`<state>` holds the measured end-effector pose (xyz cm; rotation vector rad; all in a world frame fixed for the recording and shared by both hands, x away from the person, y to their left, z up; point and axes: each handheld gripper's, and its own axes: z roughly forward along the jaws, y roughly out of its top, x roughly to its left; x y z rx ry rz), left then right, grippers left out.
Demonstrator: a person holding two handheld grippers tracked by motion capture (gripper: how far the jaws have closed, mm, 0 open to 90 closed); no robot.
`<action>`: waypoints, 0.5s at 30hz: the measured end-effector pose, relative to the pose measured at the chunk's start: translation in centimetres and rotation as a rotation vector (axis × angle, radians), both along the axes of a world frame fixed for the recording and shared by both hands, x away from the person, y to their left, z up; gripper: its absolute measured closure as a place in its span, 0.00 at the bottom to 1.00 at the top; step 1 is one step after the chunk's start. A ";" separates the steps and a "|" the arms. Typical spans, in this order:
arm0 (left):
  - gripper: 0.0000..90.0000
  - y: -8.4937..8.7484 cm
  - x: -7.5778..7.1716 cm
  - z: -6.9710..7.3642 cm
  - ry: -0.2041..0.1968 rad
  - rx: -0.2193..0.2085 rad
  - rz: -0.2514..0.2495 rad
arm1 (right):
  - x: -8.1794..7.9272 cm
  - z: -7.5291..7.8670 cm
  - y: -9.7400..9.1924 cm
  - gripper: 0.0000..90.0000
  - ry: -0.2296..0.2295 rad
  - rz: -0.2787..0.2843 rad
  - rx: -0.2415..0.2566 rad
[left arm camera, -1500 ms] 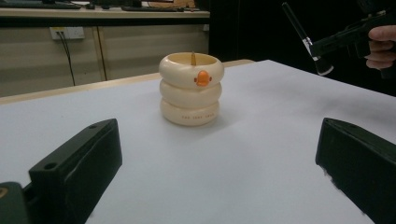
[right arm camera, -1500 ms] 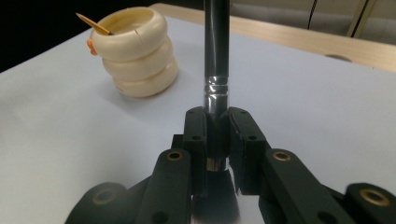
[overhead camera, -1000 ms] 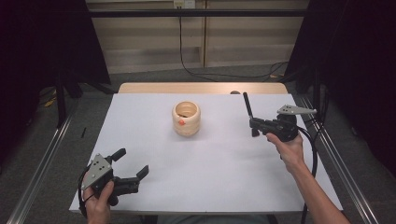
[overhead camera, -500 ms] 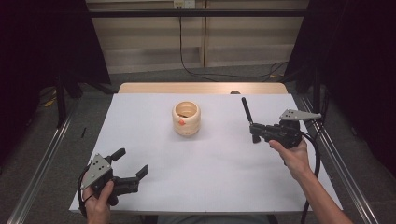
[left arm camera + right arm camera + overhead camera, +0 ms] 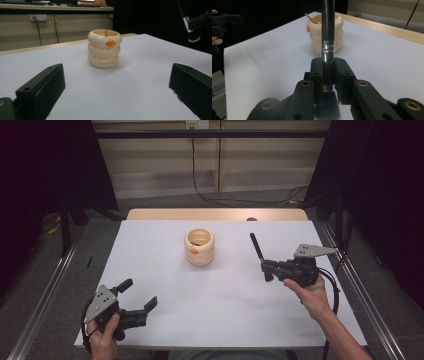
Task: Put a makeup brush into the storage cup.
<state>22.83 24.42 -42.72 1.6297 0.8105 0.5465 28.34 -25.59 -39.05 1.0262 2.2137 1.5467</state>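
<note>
At right of centre, our right gripper [image 5: 263, 268] clamps the brush [image 5: 256, 246], not yet in the holder [image 5: 199, 248]; left gripper [image 5: 136, 296] gapes empty.

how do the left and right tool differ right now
The left tool has its jaws spread wide with nothing between them; the right tool is clamped on a black pen. The left sits at the table's near edge, the right farther in, beside the cream holder. Both are black and hand-held.

A white-topped table [image 5: 150, 250] stands on grey carpet [image 5: 60, 285] before a beige wall panel [image 5: 155, 165], black curtains [image 5: 380, 180] flanking it.
</note>
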 end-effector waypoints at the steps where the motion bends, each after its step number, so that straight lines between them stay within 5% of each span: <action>1: 0.01 0.0 0.0 0.0 0.000 0.001 0.004 | -0.1 0.1 0.1 0.87 -0.003 0.006 0.002; 15: 0.01 0.1 0.0 0.0 0.003 0.002 0.006 | -1.8 0.8 1.5 0.87 -0.018 0.101 -0.020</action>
